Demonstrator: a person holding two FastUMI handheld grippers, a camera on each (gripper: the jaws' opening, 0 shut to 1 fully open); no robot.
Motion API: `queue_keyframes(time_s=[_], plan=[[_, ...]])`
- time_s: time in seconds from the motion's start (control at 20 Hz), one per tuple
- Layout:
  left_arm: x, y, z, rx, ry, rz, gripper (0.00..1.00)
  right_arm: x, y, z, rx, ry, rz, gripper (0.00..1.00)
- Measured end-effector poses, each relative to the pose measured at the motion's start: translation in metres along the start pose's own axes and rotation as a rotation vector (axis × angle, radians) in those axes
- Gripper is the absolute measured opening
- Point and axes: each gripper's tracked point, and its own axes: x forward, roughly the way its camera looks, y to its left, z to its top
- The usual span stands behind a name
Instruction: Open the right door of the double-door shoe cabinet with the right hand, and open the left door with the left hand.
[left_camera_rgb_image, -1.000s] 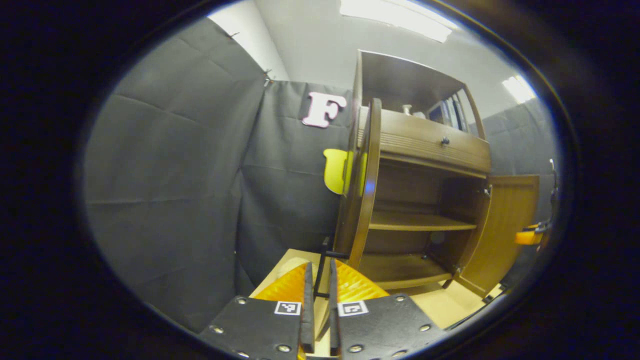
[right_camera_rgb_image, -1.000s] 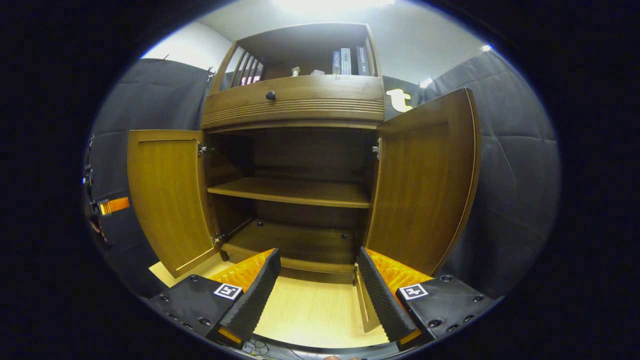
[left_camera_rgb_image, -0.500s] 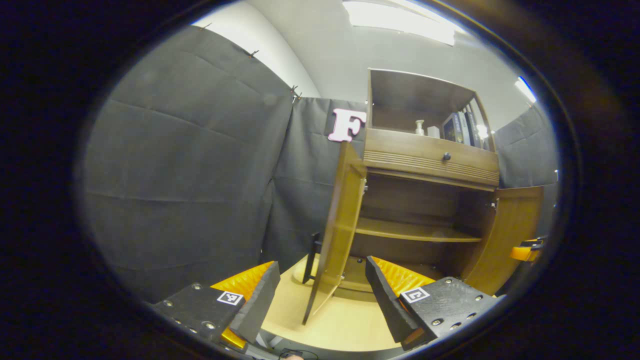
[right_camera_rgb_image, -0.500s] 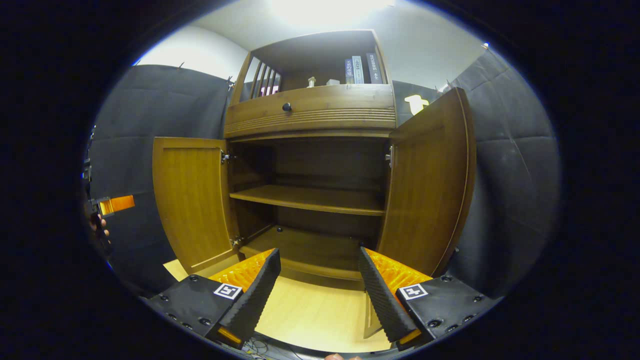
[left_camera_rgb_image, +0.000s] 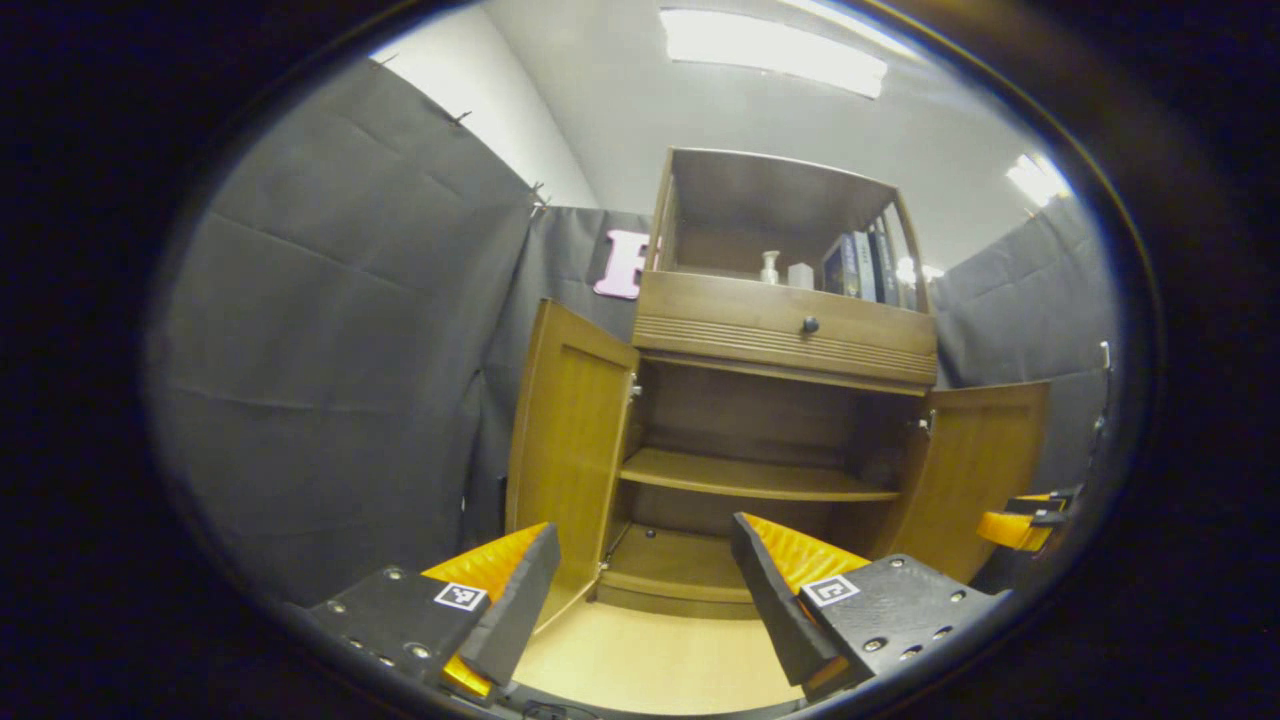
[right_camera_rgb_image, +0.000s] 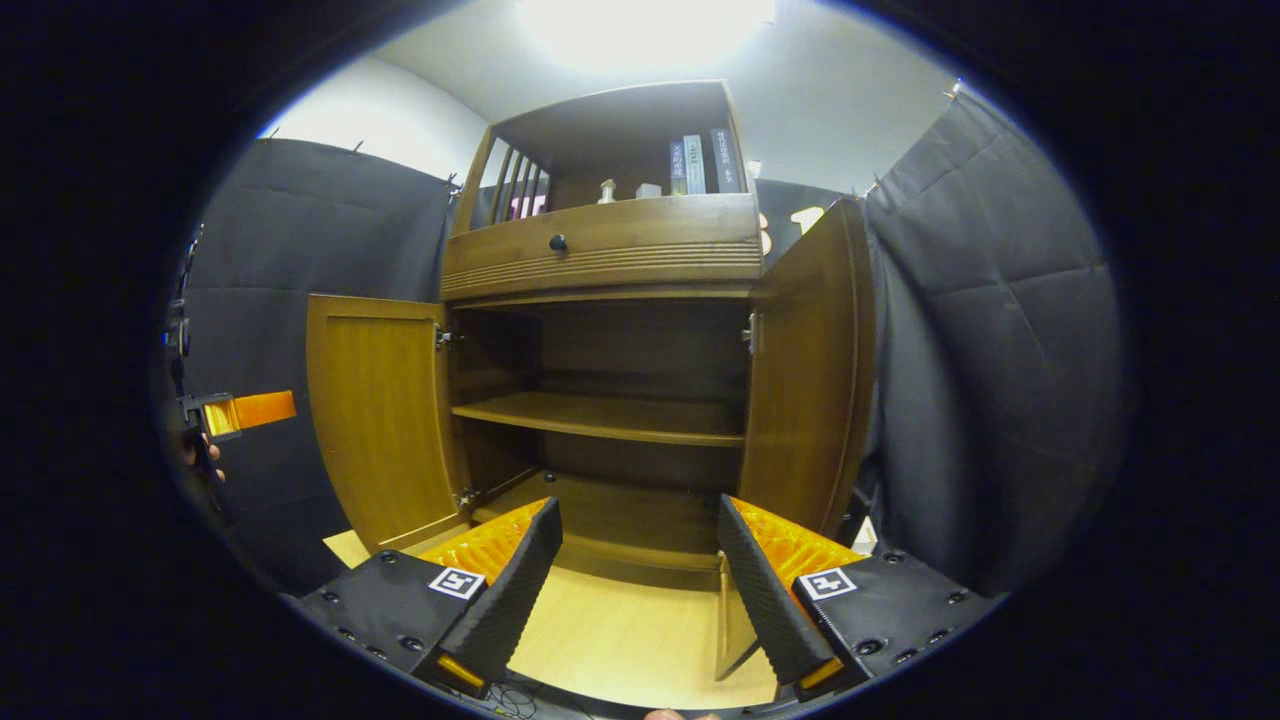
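**Both cabinet doors swung wide, both grippers empty**

Going left to right in the left gripper view, the left door (left_camera_rgb_image: 568, 450) of the shoe cabinet (left_camera_rgb_image: 780, 400) stands swung out from its hinge, turned well away from the opening. That suits the task: it looks fully open. In front of it the left gripper (left_camera_rgb_image: 640, 590) has its two fingers spread apart with nothing between them, clear of the door's edge. Judging by that gap, no grip on the door is needed now.

In the middle the inside lies bare: one shelf (left_camera_rgb_image: 750, 478) across the opening and the bottom board under it. Above sit a drawer with a dark knob (left_camera_rgb_image: 810, 325) and an open top shelf with books (left_camera_rgb_image: 860, 265) and a small bottle (left_camera_rgb_image: 768, 266).

To the right, the right door (right_camera_rgb_image: 810, 370) is swung out toward the black cloth wall, which leaves little room behind it. The right gripper (right_camera_rgb_image: 640, 580) has its fingers spread wide and empty, back from the cabinet over the pale floor board (right_camera_rgb_image: 620, 640). Nothing blocks either door; the task looks done.
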Motion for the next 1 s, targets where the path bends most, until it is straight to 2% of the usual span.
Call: queue_keyframes(time_s=[0.15, 0.3, 0.4, 0.45, 0.55, 0.75, 1.0], plan=[[0.006, -0.008, -0.010, 0.056, 0.014, -0.015, 1.00, -0.002, 0.001, -0.004, 0.017, 0.002, -0.030, 0.96], [0.017, -0.036, -0.062, 0.042, 0.145, -0.099, 1.00, -0.002, -0.001, -0.018, 0.012, 0.041, -0.063, 0.97], [0.022, -0.044, -0.075, 0.045, 0.159, -0.130, 1.00, -0.003, 0.002, -0.024, 0.028, 0.062, -0.072, 0.97], [0.022, -0.046, -0.074, 0.055, 0.153, -0.145, 0.98, -0.003, 0.004, -0.025, 0.033, 0.067, -0.075, 0.97], [0.024, -0.049, -0.067, 0.084, 0.132, -0.168, 1.00, -0.002, 0.015, -0.026, 0.040, 0.064, -0.050, 0.98], [0.038, -0.056, -0.051, 0.124, 0.099, -0.187, 1.00, 0.004, 0.017, -0.037, 0.071, 0.120, -0.077, 0.97], [0.045, -0.058, -0.060, 0.101, 0.124, -0.191, 1.00, 0.017, 0.021, -0.034, 0.074, 0.153, -0.085, 0.98]])
